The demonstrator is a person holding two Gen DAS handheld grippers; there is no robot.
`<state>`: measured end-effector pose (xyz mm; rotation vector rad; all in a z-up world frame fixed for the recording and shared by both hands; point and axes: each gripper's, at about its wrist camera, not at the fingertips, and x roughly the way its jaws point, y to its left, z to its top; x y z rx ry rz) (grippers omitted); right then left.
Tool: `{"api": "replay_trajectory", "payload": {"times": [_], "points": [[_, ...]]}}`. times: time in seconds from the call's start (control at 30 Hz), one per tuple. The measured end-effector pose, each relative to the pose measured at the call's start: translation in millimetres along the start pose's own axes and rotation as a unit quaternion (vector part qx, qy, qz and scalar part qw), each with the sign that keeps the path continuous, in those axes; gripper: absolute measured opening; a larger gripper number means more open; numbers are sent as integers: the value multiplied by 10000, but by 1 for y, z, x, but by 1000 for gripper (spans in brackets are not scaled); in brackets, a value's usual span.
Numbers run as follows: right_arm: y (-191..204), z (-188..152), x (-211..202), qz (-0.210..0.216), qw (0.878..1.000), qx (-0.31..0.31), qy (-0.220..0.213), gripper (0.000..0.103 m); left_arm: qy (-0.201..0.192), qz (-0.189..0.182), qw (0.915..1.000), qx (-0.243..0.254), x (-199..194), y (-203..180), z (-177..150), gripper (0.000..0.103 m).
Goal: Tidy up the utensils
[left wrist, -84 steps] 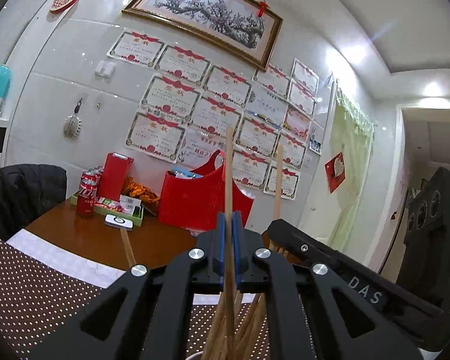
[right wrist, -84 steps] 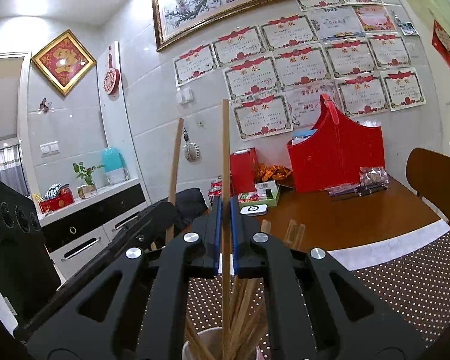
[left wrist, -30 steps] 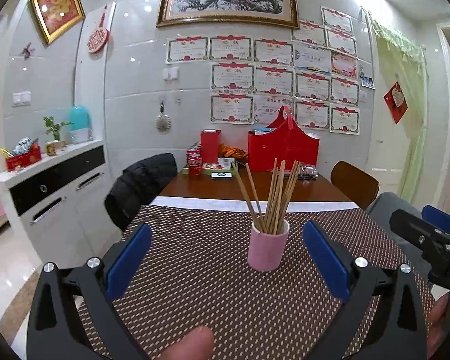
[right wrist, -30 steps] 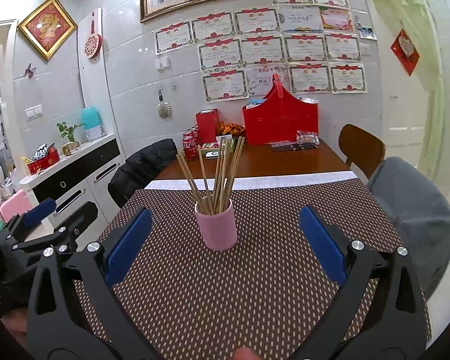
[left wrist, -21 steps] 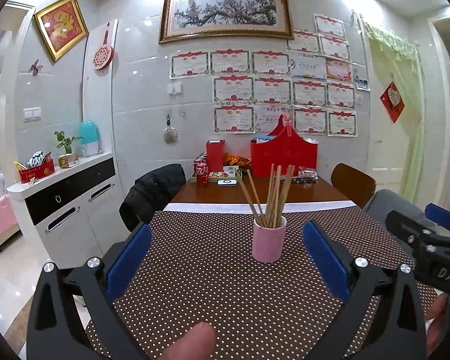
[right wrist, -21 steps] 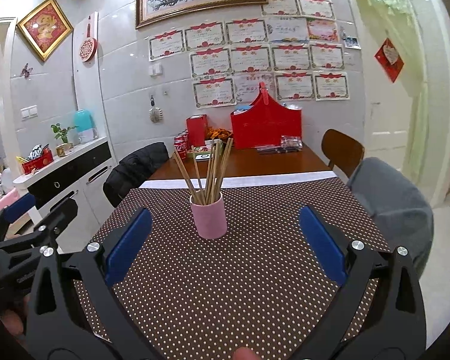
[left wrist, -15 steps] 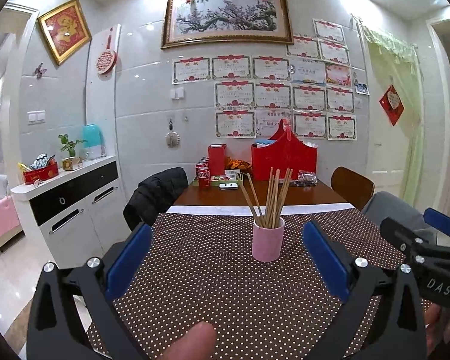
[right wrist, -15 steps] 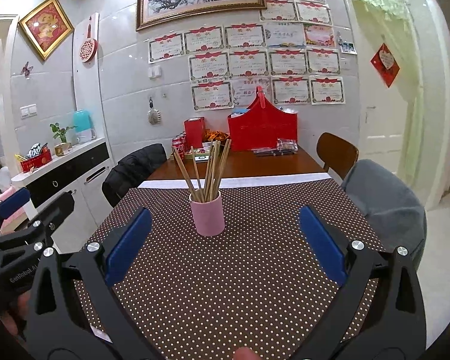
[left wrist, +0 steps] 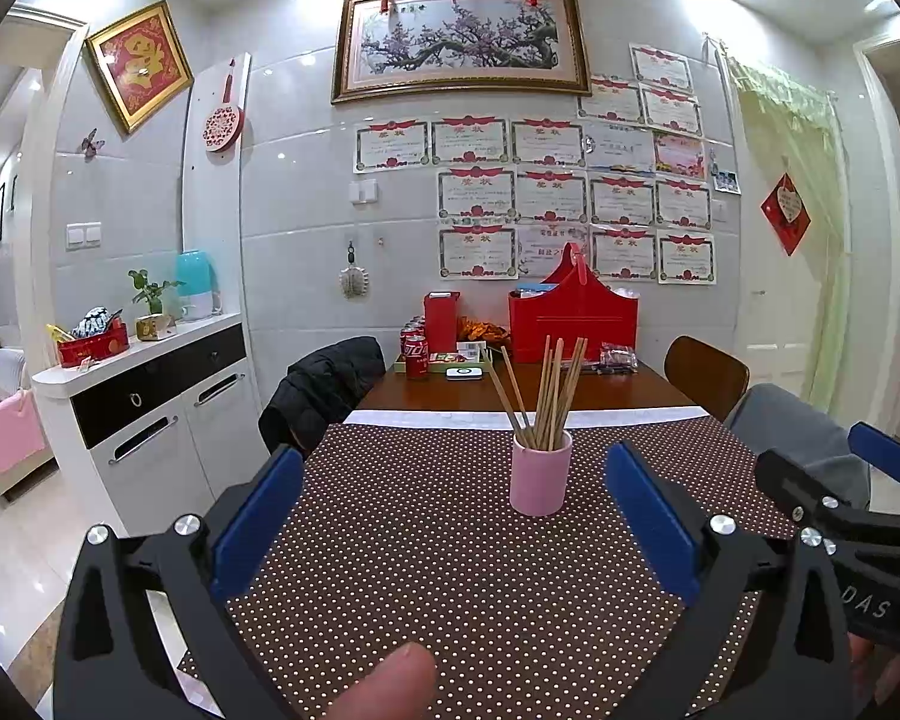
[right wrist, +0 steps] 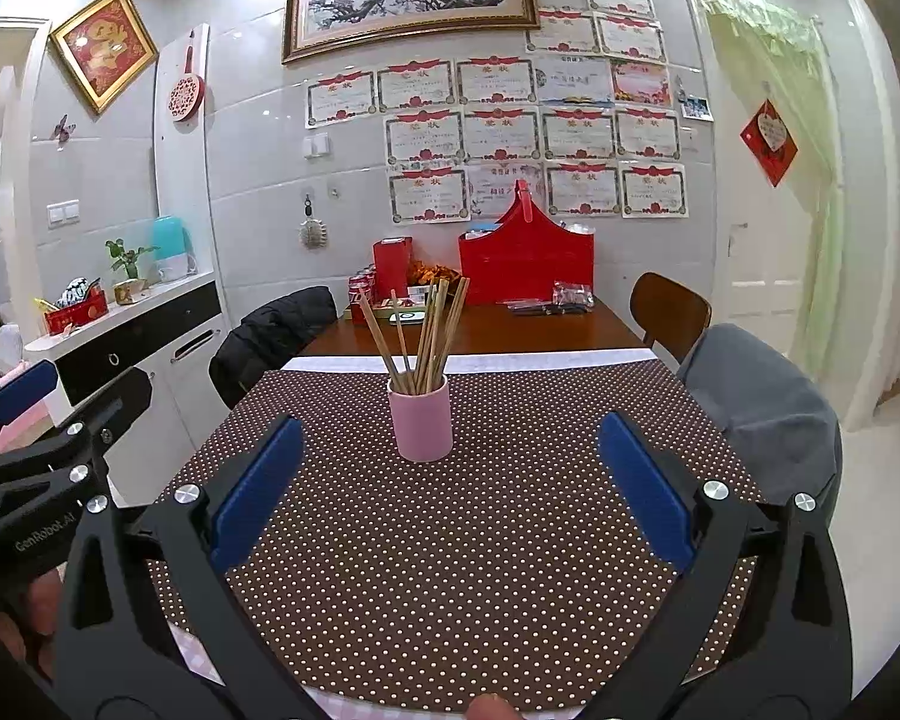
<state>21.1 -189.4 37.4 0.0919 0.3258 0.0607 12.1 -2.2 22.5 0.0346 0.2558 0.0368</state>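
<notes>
A pink cup (left wrist: 539,476) stood upright on the brown polka-dot cloth (left wrist: 426,564) covering the counter, holding a fanned bundle of wooden chopsticks (left wrist: 545,391) that leaned apart at their tops. Nothing lay between it and the grippers. Behind it, on bare wood, sat a red basket (left wrist: 573,317), cola cans (left wrist: 414,354) and a phone (left wrist: 464,372). A black jacket (left wrist: 324,387) hung over a chair on the left. The left gripper (left wrist: 453,516) and the right gripper (right wrist: 450,483) were both spread wide and empty, well short of the cup.
</notes>
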Motion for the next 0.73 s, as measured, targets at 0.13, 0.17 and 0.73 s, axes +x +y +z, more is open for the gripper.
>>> {"api": "replay_trajectory", "payload": {"times": [0.13, 0.17, 0.73], "points": [[0, 0, 0, 1, 10000, 28, -4, 97, -42, 26, 10000, -60, -4, 3, 0, 99], [0, 0, 0, 4, 10000, 24, -9, 97, -54, 50, 10000, -66, -4, 4, 0, 99], [1, 2, -4, 14, 10000, 42, -67, 97, -95, 112, 9997, -197, -7, 11, 3, 99]]}}
